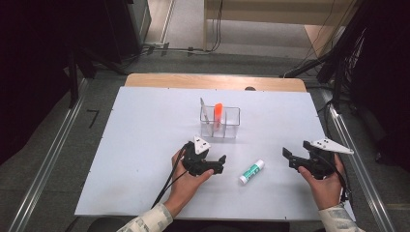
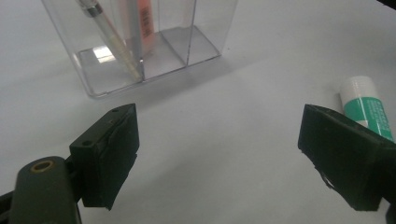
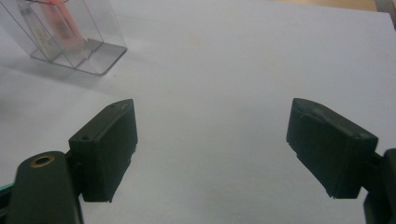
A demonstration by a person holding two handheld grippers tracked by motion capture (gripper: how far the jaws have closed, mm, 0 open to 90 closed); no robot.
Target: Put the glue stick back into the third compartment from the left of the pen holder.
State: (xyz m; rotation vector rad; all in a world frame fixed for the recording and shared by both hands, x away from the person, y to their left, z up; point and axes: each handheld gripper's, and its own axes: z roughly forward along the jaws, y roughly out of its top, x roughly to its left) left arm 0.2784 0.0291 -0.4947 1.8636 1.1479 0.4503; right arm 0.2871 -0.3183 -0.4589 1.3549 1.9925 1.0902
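Note:
A clear three-part organizer stands at the middle of the white board. A white pen leans in its left part and an orange marker stands in the middle part. A green-and-white glue stick lies on the board between my two grippers. My left gripper is open just left of the stick. My right gripper is open farther right. In the left gripper view the open left gripper faces the organizer, pen and glue stick. The open right gripper frames bare board.
The organizer with the orange marker sits far up-left in the right gripper view. The wooden table edge runs behind the board. Metal rails flank both sides, with cables on the floor beyond.

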